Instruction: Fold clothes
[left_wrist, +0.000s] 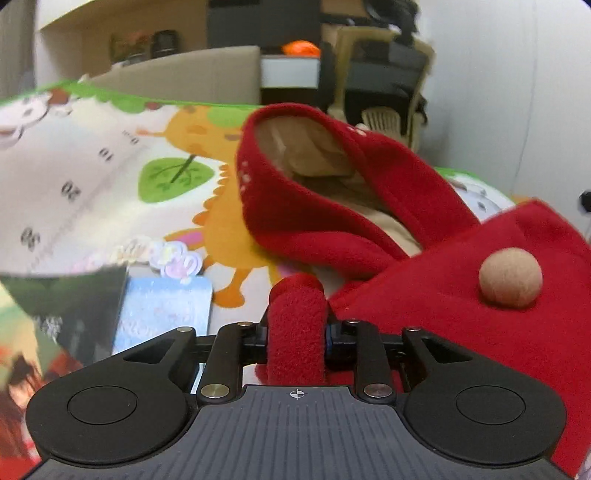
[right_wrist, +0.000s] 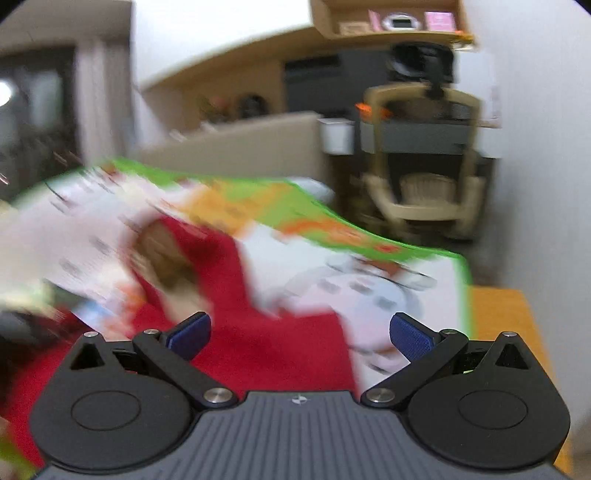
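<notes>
While clamped on red fleece garment (left_wrist: 424, 295), left gripper (left_wrist: 297, 332) low; right gripper (right_wrist: 299, 332) wide open above.

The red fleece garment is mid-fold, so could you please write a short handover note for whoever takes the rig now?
Left hand-held gripper: shut on a fold of the red fleece garment, lifted off the play mat.
Right hand-held gripper: open, empty, above the garment; view blurred.
Hood lies open, tan lining showing; pompom faces up.
Done: one edge gripped.
Left: the folding itself.
</notes>
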